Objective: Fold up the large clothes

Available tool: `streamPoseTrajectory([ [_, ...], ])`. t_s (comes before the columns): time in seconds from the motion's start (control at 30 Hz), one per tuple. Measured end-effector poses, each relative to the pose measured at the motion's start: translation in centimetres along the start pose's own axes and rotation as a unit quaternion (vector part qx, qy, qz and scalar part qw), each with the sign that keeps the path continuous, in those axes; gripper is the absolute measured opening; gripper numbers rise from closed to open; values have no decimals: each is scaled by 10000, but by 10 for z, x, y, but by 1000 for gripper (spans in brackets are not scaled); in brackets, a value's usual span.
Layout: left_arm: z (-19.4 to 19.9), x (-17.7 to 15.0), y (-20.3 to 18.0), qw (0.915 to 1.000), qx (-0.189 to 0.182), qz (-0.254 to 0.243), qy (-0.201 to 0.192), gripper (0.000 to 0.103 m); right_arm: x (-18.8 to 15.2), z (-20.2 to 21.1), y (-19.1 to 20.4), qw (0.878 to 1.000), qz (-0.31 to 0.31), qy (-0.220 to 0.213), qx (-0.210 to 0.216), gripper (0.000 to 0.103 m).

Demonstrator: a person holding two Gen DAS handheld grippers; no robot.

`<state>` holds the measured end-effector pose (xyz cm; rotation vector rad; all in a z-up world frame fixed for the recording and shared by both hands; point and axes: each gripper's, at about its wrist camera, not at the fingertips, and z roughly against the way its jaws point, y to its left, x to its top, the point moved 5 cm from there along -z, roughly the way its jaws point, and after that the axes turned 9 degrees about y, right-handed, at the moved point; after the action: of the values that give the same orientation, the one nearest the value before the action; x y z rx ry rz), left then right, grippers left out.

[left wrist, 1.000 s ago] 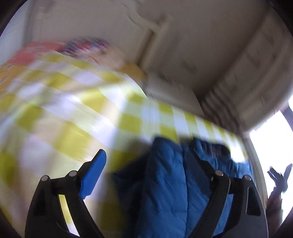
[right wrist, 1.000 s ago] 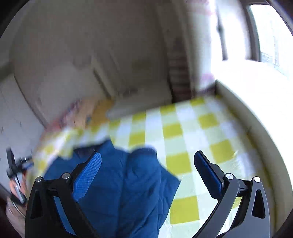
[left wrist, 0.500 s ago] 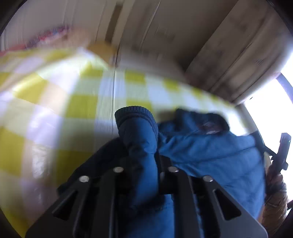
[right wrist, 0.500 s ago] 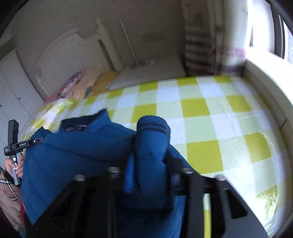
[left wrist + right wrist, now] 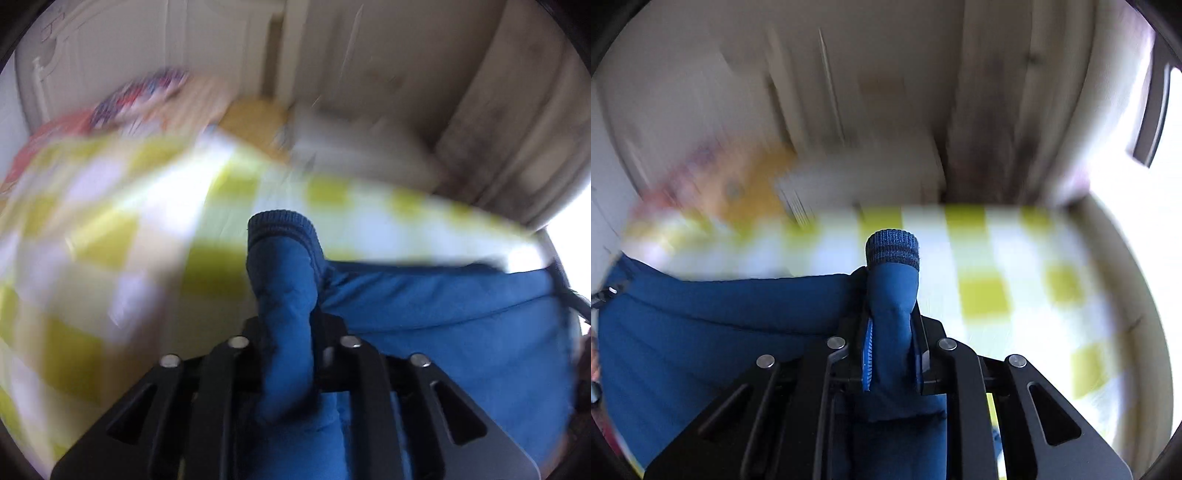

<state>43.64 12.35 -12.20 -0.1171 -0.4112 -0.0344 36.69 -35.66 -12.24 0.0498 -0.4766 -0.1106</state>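
Note:
A blue padded jacket (image 5: 461, 332) hangs stretched between my two grippers above a bed with a yellow and white checked cover (image 5: 110, 229). My left gripper (image 5: 288, 332) is shut on one sleeve, whose ribbed cuff (image 5: 282, 232) sticks out past the fingers. My right gripper (image 5: 892, 332) is shut on the other sleeve, with its ribbed cuff (image 5: 892, 249) poking out. The jacket body (image 5: 720, 332) spreads to the left in the right wrist view. Both views are motion blurred.
The checked bed cover (image 5: 997, 277) lies beyond the jacket. Patterned pillows (image 5: 140, 96) and a headboard are at the far end. A curtain (image 5: 997, 110) and a bright window (image 5: 1145, 147) are on the right side.
A second ago both grippers were open over the jacket. They shut on the sleeves and have since lifted them, so the jacket now hangs spread between them.

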Motion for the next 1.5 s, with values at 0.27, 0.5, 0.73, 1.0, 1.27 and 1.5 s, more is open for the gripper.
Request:
streamPoseTrajectory([
  [0.27, -14, -14, 19, 9966, -533, 598, -184, 43, -19, -42, -1, 9998, 21, -194, -59, 23],
  [0.5, 34, -6, 27, 9943, -174, 607, -857, 92, -18, -31, -25, 9966, -706, 201, 366, 71],
  [0.73, 89, 9, -60, 9884, 169, -486, -1432, 100, 2, 58, 41, 9929, 79, -1007, 625, 94],
  [1.0, -27, -3, -151, 9815, 1100, -1517, -390, 101, -20, -36, 155, 9844, 1748, -125, -157, 76],
  [1.27, -31, -10, -137, 9879, 736, -1265, -516, 101, -22, -44, 152, 9855, 1669, -226, -193, 78],
  [1.5, -34, -9, -138, 9883, 699, -1241, -537, 101, -20, -44, 153, 9856, 1651, -231, -299, 82],
])
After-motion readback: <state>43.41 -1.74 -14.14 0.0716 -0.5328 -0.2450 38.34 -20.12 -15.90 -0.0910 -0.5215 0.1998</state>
